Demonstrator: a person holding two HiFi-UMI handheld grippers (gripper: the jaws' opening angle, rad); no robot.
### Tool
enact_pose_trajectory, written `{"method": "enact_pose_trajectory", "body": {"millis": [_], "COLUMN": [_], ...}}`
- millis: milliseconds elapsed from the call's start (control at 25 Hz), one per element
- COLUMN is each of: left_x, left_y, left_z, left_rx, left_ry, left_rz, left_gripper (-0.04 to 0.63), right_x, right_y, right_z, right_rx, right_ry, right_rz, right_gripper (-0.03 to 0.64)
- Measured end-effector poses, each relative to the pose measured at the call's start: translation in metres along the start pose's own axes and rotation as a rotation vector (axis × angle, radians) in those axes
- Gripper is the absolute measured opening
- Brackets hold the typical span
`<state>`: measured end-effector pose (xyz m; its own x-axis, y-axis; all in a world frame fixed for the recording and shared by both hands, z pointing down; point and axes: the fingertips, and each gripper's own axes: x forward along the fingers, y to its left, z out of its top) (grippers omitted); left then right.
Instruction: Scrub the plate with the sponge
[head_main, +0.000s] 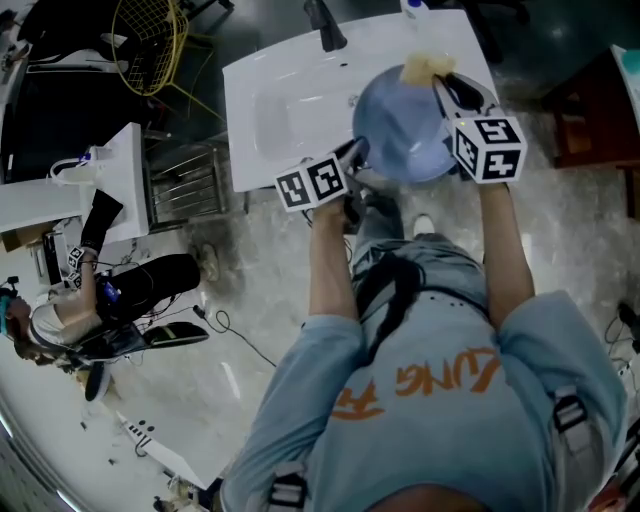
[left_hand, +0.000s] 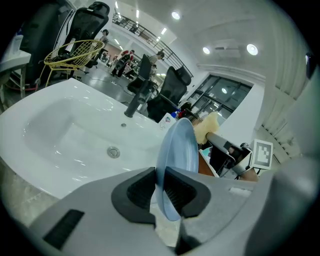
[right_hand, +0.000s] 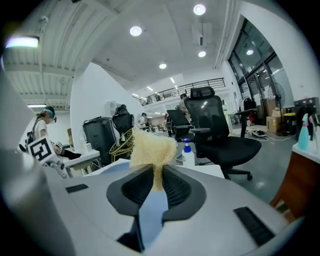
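Observation:
A light blue plate (head_main: 405, 125) is held on edge over the right side of the white sink (head_main: 290, 110). My left gripper (head_main: 355, 155) is shut on the plate's near rim (left_hand: 176, 165), the two dark pads clamping it. My right gripper (head_main: 440, 85) is shut on a pale yellow sponge (head_main: 425, 68), which rests at the plate's far upper rim. In the right gripper view the sponge (right_hand: 152, 147) sticks up from between the pads, with the blue plate (right_hand: 150, 215) just below. The left gripper view shows the sponge (left_hand: 206, 128) behind the plate's top edge.
A black faucet (head_main: 325, 25) stands at the sink's back edge, and the drain (left_hand: 114, 152) is in the basin. A yellow wire basket (head_main: 150, 40) and a white table (head_main: 90, 185) lie to the left. Office chairs (right_hand: 220, 130) and a spray bottle (right_hand: 187, 152) stand beyond.

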<state>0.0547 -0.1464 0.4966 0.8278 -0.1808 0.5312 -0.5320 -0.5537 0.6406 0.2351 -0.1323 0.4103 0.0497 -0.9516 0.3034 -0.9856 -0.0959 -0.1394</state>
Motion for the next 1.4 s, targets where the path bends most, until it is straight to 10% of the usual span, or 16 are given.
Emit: {"method": "enact_pose_trajectory", "body": {"millis": [600,1400], "left_x": [-0.007,-0.013], "left_y": [0.005,0.006], "left_z": [0.001,-0.001], "left_rx": [-0.028,-0.013], "left_ry": [-0.054,-0.059], "left_rz": [0.006,-0.019], "left_gripper": [0.051,0.054], "right_x": [0.026,0.033], "right_y": [0.147,0.084], "right_z": [-0.039,-0.065], "right_rx": [-0.152,-0.102], "right_ry": [0.177,0.279], "right_rz": [0.485,0.227], "right_gripper": [0.055,0.055]}}
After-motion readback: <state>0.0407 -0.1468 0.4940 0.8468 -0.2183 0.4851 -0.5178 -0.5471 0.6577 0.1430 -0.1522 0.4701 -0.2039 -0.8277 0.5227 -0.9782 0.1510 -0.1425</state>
